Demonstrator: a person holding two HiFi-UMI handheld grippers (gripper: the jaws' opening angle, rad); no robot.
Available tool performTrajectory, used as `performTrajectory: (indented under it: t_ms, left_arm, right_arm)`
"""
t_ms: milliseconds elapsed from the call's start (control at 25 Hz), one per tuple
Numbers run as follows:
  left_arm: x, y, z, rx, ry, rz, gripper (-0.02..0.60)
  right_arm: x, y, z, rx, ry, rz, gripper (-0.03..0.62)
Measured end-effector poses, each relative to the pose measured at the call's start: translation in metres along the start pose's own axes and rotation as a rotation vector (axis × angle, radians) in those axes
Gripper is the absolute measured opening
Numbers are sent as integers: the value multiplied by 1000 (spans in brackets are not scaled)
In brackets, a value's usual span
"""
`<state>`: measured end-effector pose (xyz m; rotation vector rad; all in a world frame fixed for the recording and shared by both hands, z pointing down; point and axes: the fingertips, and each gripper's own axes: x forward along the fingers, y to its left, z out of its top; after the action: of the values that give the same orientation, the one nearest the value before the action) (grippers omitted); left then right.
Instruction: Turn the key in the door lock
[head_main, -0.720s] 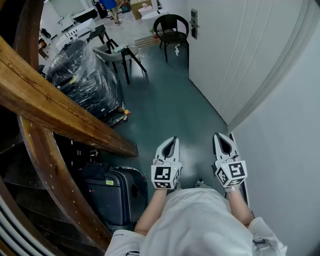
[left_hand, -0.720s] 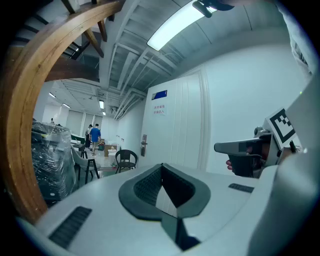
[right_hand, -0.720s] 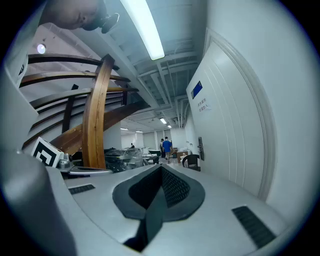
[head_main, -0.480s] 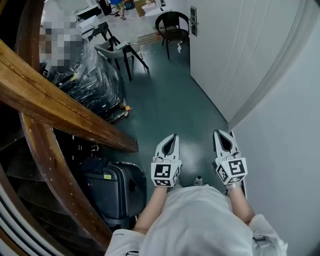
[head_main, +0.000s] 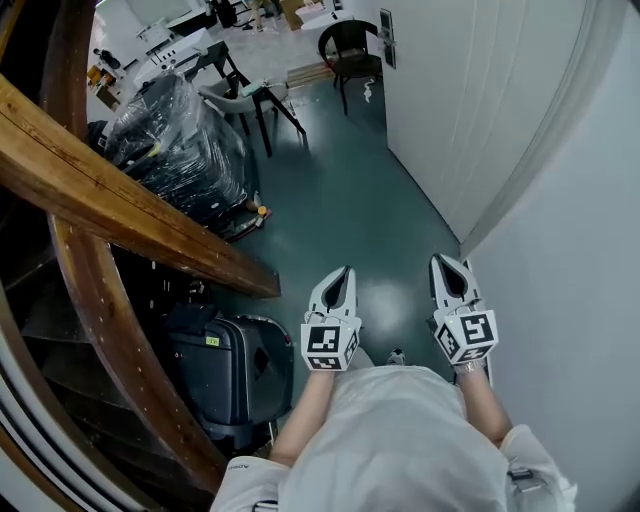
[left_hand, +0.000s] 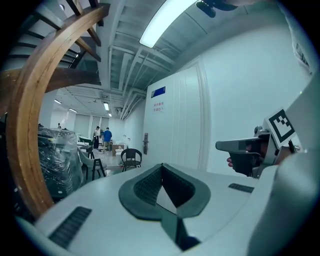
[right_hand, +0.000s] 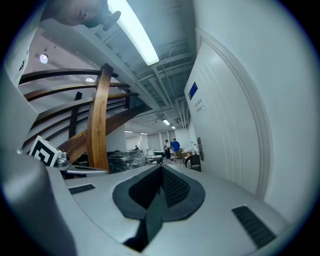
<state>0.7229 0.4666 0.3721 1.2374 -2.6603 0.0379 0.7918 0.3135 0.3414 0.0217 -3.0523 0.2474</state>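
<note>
Barely anything has shifted since the earlier frame: both grippers hold their side-by-side place low in the head view, while the black chair has slid slightly toward the top edge. The left gripper and the right gripper each have their jaws pressed together with nothing between them. The door's lock plate sits well apart from them, at about 12 o'clock, on the white door just beside the chair; no key can be made out there. A dark suitcase stands at 8 o'clock of the left gripper, under a wooden beam. Plastic-wrapped goods stand at 11 o'clock.
</note>
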Motion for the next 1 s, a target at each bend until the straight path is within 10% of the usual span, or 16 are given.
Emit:
performTrajectory:
  t_ms: [1000]
  left_arm:
    - [125, 85, 18, 15, -11, -48, 8]
  right_arm:
    - [133, -20, 10, -70, 1, -89, -8]
